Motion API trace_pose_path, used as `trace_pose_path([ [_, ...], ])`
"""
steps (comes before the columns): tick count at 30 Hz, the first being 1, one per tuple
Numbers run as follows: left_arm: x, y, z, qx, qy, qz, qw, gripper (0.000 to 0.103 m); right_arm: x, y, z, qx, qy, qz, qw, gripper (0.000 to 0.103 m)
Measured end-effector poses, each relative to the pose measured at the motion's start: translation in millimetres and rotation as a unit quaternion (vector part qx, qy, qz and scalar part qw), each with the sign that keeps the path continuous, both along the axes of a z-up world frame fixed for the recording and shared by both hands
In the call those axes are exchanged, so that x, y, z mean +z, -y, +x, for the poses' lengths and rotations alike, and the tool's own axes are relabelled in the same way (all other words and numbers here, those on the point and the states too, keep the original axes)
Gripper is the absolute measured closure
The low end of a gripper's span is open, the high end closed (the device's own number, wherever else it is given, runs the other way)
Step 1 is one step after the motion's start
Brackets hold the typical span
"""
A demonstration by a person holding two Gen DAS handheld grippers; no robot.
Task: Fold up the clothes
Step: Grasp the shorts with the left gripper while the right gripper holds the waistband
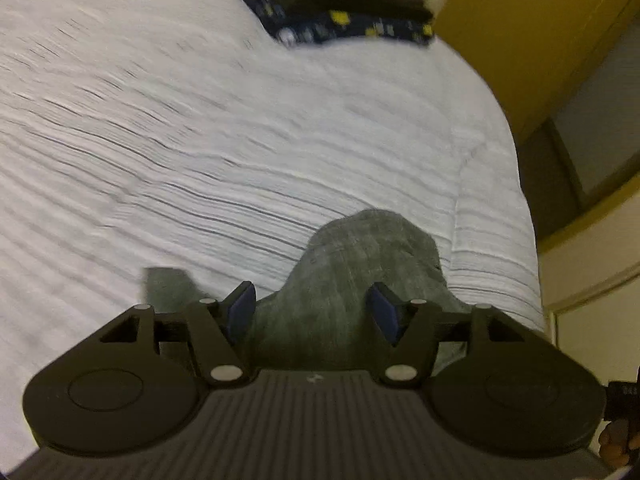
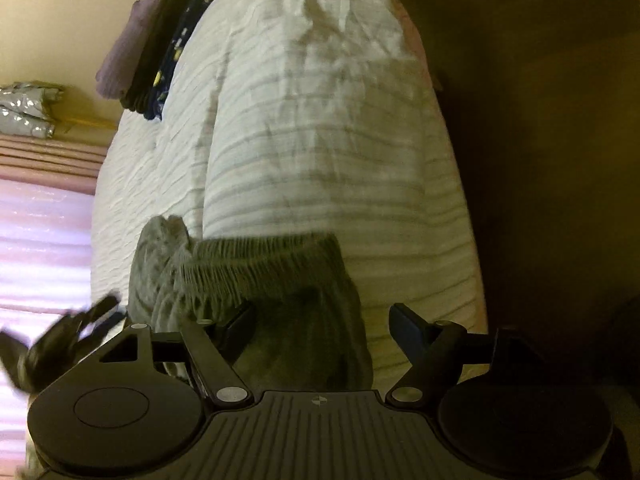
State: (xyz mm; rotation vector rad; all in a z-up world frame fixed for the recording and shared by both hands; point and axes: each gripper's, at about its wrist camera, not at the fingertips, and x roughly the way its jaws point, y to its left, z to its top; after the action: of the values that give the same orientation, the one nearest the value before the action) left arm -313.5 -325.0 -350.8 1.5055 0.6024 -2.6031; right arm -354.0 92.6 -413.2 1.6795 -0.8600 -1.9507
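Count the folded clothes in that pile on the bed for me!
3 show: a purple piece on top, a black one in the middle, and a navy one with yellow print lying on the bed. More may hide in between.

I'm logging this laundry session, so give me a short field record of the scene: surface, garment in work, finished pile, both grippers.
surface: bed with white ribbed cover
garment in work: grey garment, gathered waistband showing, lying crumpled on the cover
finished pile: folded stack, purple on top, dark patterned piece at the bottom
left gripper: open, over the grey cloth
right gripper: open, grey cloth beneath, not pinched
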Motion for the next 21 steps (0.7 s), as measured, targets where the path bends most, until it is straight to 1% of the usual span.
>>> trace_pose_path([
  [1, -9.3, 0.9, -8.8, -0.009, 0.007, 0.012, 0.9999, 0.06, 3.1, -2.1, 3.4, -0.002, -0.005, -0.002, 1.0, 0.037],
  [2, -9.6, 1.9, -4.6, -0.003, 0.0, 0.016, 0.9999, 0.074, 6.7, -1.7, 4.7, 0.002, -0.015, 0.0, 1.0, 0.072],
  [3, -9.3, 3.0, 0.7, 0.003, -0.009, 0.021, 0.9997, 0.094, 11.2, 0.4, 3.6, 0.011, -0.026, 0.01, 1.0, 0.091],
  [5, -8.6, 5.2, 11.3, 0.016, -0.027, 0.029, 0.9991, 0.097, 25.5, 3.9, -1.0, 0.027, -0.056, 0.029, 0.998, 0.095],
  [6, -8.2, 6.3, 16.6, 0.022, -0.036, 0.033, 0.9985, 0.098, 34.7, 6.3, -3.8, 0.035, -0.076, 0.035, 0.996, 0.096],
  [7, -7.8, 7.4, 21.9, 0.029, -0.045, 0.037, 0.9979, 0.098, 45.8, 9.8, -7.0, 0.044, -0.102, 0.043, 0.993, 0.096],
  [8, -0.1, 13.1, 33.9, 0.051, -0.061, 0.037, 0.9961, 0.098, 56.9, 13.8, -10.3, 0.051, -0.13, 0.047, 0.989, 0.096],
  [9, 11.4, 20.4, 51.6, 0.081, -0.082, 0.035, 0.9928, 0.098, 67.9, 18.7, -14.3, 0.059, -0.156, 0.048, 0.985, 0.096],
  [10, 26.0, 28.1, 74.5, 0.117, -0.109, 0.028, 0.9868, 0.098, 79.0, 24.1, -18.6, 0.068, -0.182, 0.048, 0.98, 0.096],
  [12, 55.1, 37.7, 119.7, 0.177, -0.153, 0.008, 0.9722, 0.098, 103.1, 40.5, -29.1, 0.099, -0.237, 0.043, 0.965, 0.096],
  [13, 72.6, 39.3, 148.0, 0.206, -0.177, -0.003, 0.9623, 0.098, 114.9, 49.8, -33.5, 0.116, -0.265, 0.038, 0.956, 0.096],
  [15, 101.9, 33.6, 198.8, 0.249, -0.213, -0.019, 0.9445, 0.098, 141.8, 69.9, -37.9, 0.159, -0.328, 0.022, 0.931, 0.096],
  [17, 132.1, 18.1, 248.1, 0.282, -0.232, -0.043, 0.9297, 0.098, 165.9, 86.2, -35.4, 0.201, -0.378, 0.0, 0.904, 0.096],
  [19, 159.1, -6.0, 292.0, 0.311, -0.242, -0.067, 0.9165, 0.098, 188.9, 103.1, -30.0, 0.246, -0.418, -0.025, 0.874, 0.096],
  [21, 181.3, -28.3, 327.5, 0.341, -0.25, -0.071, 0.9034, 0.098, 212.4, 116.1, -20.7, 0.294, -0.445, -0.051, 0.844, 0.096],
])
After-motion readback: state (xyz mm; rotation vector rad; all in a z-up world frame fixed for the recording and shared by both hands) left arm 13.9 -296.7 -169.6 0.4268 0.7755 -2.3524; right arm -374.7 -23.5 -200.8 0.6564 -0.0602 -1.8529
